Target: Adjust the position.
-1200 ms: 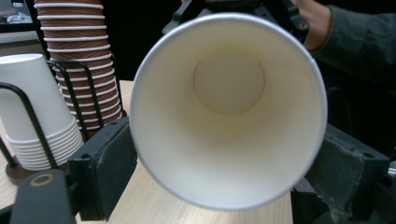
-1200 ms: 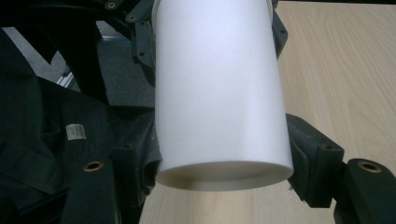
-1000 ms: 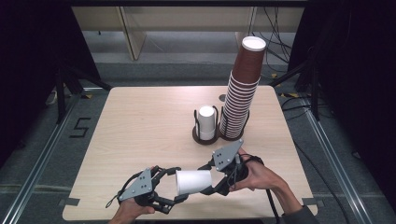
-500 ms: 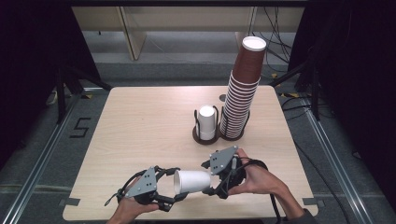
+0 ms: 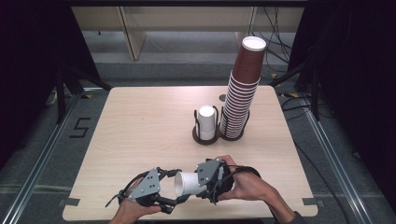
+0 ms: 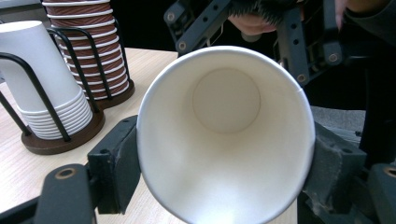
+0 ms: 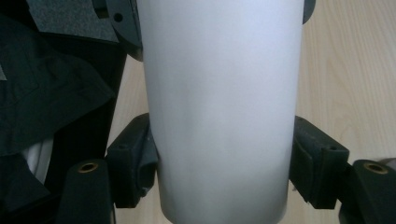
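Note:
A white paper cup (image 5: 187, 183) lies on its side above the table's near edge, held between both grippers. My left gripper (image 5: 176, 187) has its pads on either side of the cup's open rim (image 6: 226, 100). Its jaws have just been opening a little with the cup still between them. My right gripper (image 5: 198, 183) comes from the right, and its pads (image 7: 135, 163) press both sides of the cup's body (image 7: 219, 93). Its jaws have just been closing onto the cup. A hand holds each gripper.
At the far middle of the wooden table (image 5: 140, 126) a dark wire holder carries a short stack of upturned white cups (image 5: 206, 122). A tall leaning stack of brown cups (image 5: 243, 88) stands beside it. Beyond the table edges are floor, cables and dark stands.
My right gripper has slid left and nearer along the cup towards the left gripper. The cup and the left gripper have stayed in place.

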